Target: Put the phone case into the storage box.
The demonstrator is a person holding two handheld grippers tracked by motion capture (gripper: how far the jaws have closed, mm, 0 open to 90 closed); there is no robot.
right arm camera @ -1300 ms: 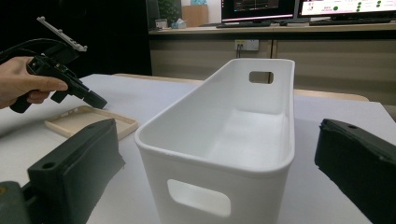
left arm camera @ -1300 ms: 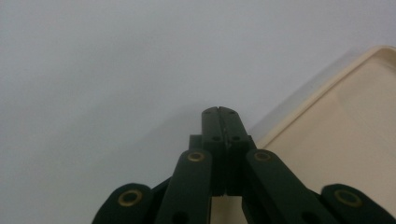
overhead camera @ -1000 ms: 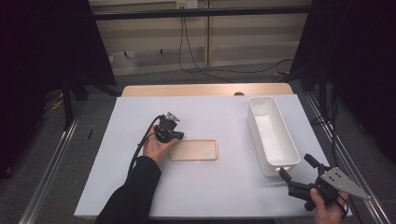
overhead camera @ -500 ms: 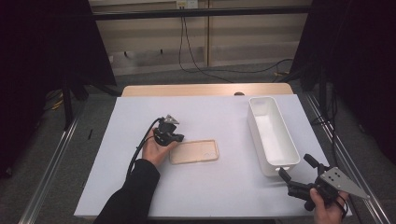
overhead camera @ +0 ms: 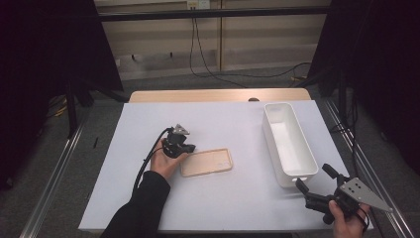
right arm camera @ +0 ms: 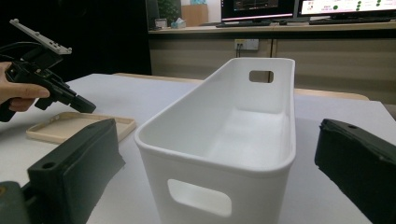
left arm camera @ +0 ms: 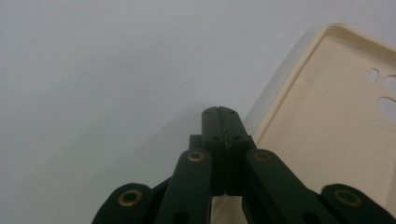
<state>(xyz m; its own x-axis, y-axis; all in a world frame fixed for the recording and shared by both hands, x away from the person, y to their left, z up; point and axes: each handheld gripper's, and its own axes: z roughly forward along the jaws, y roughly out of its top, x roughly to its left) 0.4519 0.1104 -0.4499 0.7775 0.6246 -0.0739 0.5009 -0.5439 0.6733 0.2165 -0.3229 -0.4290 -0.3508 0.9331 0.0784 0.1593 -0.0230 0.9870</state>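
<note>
The phone case is a plain pale beige (creamy, with no print). The bin is solid white, inside and out. Both grippers, left and right, are black, and the table is a plain white.

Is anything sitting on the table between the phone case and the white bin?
Nothing visible does. The beige phone case lies flat by the shut left gripper, and the table between it and the white bin is bare. The open right gripper faces the bin's near end.
</note>
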